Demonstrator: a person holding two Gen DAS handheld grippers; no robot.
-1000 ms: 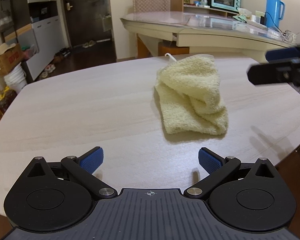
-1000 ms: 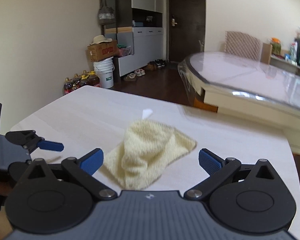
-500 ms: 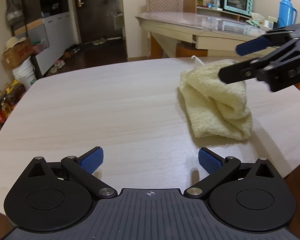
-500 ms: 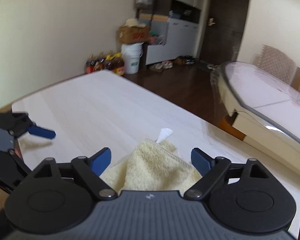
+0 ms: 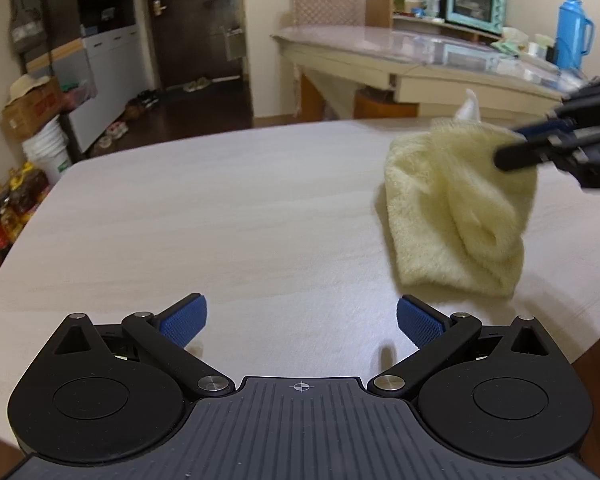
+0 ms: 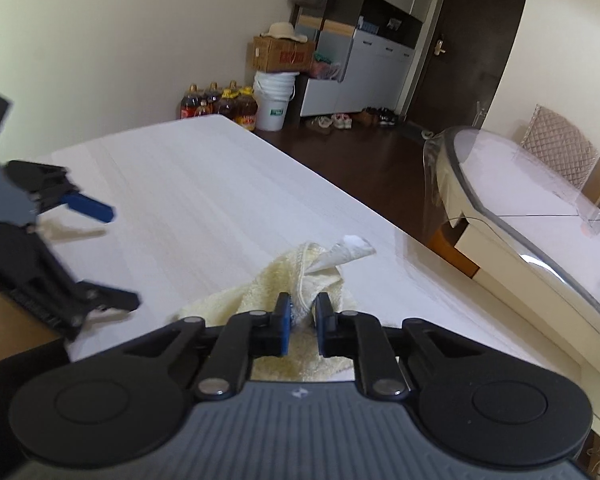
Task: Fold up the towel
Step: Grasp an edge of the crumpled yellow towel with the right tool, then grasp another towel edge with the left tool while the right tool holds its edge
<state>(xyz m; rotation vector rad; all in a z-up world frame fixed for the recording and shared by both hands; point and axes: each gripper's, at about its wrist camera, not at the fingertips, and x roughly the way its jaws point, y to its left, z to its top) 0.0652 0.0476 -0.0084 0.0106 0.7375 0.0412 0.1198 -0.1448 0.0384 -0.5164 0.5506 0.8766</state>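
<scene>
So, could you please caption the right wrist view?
Right gripper pinches the crumpled yellow towel on the pale table.

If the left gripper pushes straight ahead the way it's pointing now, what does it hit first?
Probably just the bare table. The left gripper stands open, aimed down at the wood, and the towel, pinched by the right gripper, lies off to its right.

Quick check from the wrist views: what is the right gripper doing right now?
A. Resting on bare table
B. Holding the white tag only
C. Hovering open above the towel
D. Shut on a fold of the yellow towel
D: the right gripper, whose jaws have just been closing, pinches a fold of the yellow towel between them.
</scene>
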